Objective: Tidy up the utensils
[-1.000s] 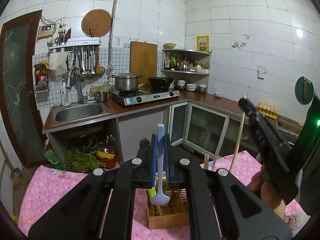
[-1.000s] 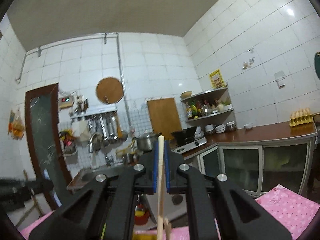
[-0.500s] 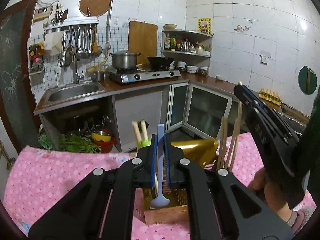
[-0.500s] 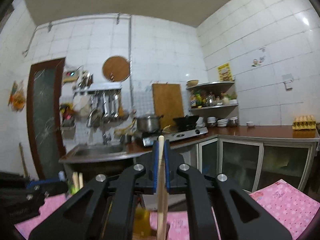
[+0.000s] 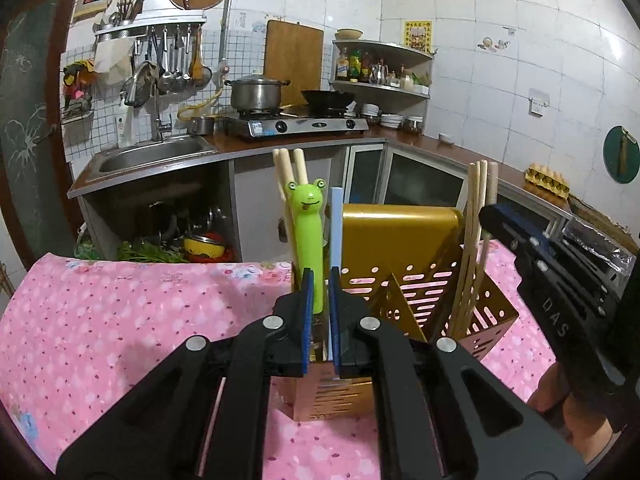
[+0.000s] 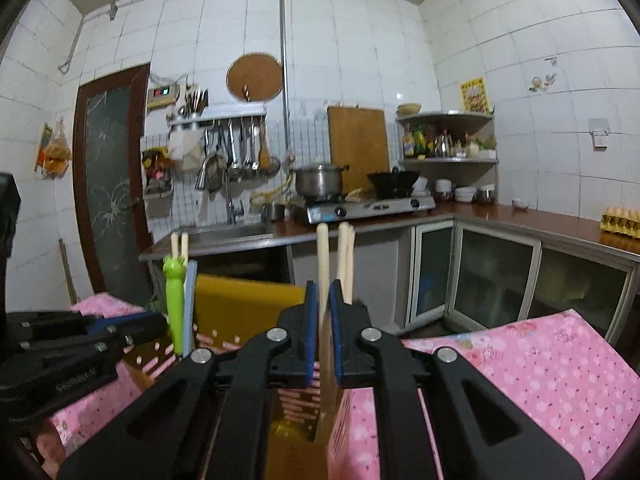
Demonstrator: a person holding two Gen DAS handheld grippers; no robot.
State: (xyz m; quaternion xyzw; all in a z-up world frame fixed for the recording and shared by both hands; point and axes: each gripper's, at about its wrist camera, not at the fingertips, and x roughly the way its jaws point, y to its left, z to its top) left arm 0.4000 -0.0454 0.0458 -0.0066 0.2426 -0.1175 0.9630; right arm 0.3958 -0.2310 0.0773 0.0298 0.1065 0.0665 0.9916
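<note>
Both of your grippers have come down over the last second, so the gold utensil holder point(image 5: 400, 224) that sat low in the left view now fills its middle, standing on the pink flowered tablecloth point(image 5: 120, 312) toward its far edge. Starting on the left: your left gripper point(image 5: 319, 316) has its blue pads slightly apart, and the pale blue spoon handle point(image 5: 336, 240) stands upright against the right-hand pad with a gap on the other side, so you look to be letting it go rather than clamping it; whether that pad still presses on it I cannot tell. The handle's long axis runs straight up out of the holder's front left compartment, just beside the green frog-headed utensil point(image 5: 307, 240) and the two pale sticks behind it. Moving right, a bundle of wooden chopsticks point(image 5: 474, 240) stands in the right compartment, leaning slightly. Your right gripper point(image 6: 320, 336) is closed on one chopstick point(image 6: 322, 264), held vertical with its lower end dipping toward that same compartment, two others standing just beyond it. The move ahead turns on that vertical axis: the right hand is the nearer one to the chopstick slot, directly above it, so I judge a straight lowering and release comes next.
</note>
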